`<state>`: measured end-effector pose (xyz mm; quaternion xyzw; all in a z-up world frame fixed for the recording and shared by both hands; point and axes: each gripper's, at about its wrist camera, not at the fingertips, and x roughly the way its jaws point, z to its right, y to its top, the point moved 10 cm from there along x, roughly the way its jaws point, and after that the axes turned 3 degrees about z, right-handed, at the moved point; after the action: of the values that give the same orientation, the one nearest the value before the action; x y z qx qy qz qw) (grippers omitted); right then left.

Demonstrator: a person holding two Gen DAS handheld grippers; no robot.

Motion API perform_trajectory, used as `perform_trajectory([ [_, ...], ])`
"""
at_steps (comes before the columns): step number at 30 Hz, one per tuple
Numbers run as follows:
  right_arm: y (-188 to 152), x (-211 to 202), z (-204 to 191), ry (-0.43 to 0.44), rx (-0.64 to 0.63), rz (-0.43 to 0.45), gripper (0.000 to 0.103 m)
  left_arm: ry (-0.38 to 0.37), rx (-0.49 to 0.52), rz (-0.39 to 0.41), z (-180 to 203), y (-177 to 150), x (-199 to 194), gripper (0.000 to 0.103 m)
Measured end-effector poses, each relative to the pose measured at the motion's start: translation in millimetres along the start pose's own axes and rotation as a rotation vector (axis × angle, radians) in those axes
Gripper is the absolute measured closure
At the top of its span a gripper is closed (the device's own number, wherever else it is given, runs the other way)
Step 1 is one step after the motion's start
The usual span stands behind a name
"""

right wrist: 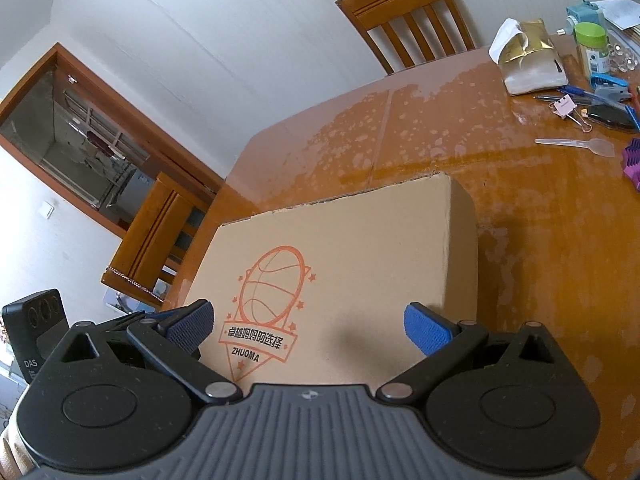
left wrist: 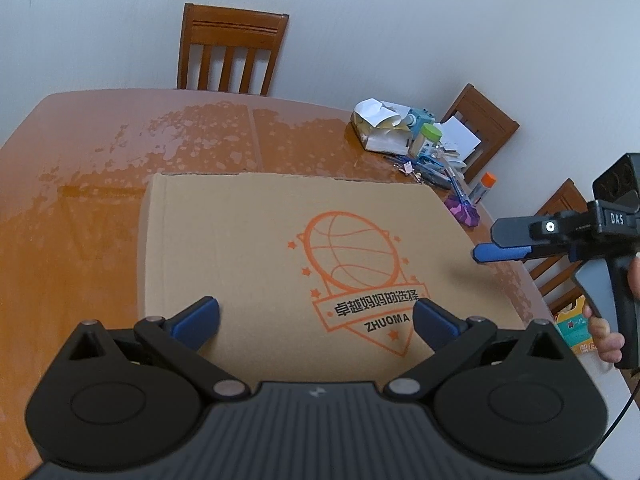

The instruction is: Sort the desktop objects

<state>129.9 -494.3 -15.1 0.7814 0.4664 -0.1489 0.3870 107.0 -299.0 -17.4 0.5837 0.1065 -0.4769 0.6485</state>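
Observation:
A closed cardboard box (left wrist: 256, 240) (right wrist: 360, 256) with an orange basketball logo lies flat on the wooden table (left wrist: 100, 168) (right wrist: 540, 208). My left gripper (left wrist: 316, 322) hovers open above the box's near edge, empty. My right gripper (right wrist: 306, 326) is also open and empty over the box's near part; in the left wrist view its blue fingers (left wrist: 500, 252) appear at the box's right side, held by a hand (left wrist: 608, 336). A pile of small items (left wrist: 424, 148) (right wrist: 580, 68) sits at the far right: a torn paper bag, a green-capped bottle, pens, clips, a purple object.
Wooden chairs stand at the far side (left wrist: 230, 50) (right wrist: 412, 16), at the right (left wrist: 484, 128) and at the left (right wrist: 160, 236). A clear plastic spoon (right wrist: 576, 145) lies near the pile. An orange-capped glue stick (left wrist: 482, 188) lies near the table's right edge.

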Motion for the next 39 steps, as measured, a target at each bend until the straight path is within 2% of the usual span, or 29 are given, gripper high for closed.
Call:
perform_trajectory([
  [3,-1,-3,-4,-0.005,-0.004,0.012,0.0,0.026,-0.041,0.002,-4,0,-4,0.001],
  [6,-9,-14,-20,0.042,-0.017,0.029,0.0,0.045,-0.056,0.048,-3,0,-22,0.001],
  [11,-44,-24,-40,0.02,-0.093,0.006,0.0,0.109,-0.032,0.088,4,-17,-44,0.001],
  [16,-69,-23,-45,0.006,-0.114,-0.025,0.0,0.098,-0.032,0.056,10,-34,-42,0.001],
  [20,-69,-22,-44,0.015,-0.095,-0.014,0.0,0.07,-0.056,0.055,9,-38,-37,0.001],
  [26,-68,-22,-43,0.008,-0.075,0.007,0.0,0.105,-0.053,0.074,8,-35,-38,0.001],
  [32,-52,-39,-58,-0.058,-0.142,0.105,0.0,0.238,0.036,0.235,11,-13,-69,0.001],
  [39,-37,-54,-88,-0.134,-0.283,0.181,0.0,0.317,0.111,0.413,21,4,-105,0.001],
])
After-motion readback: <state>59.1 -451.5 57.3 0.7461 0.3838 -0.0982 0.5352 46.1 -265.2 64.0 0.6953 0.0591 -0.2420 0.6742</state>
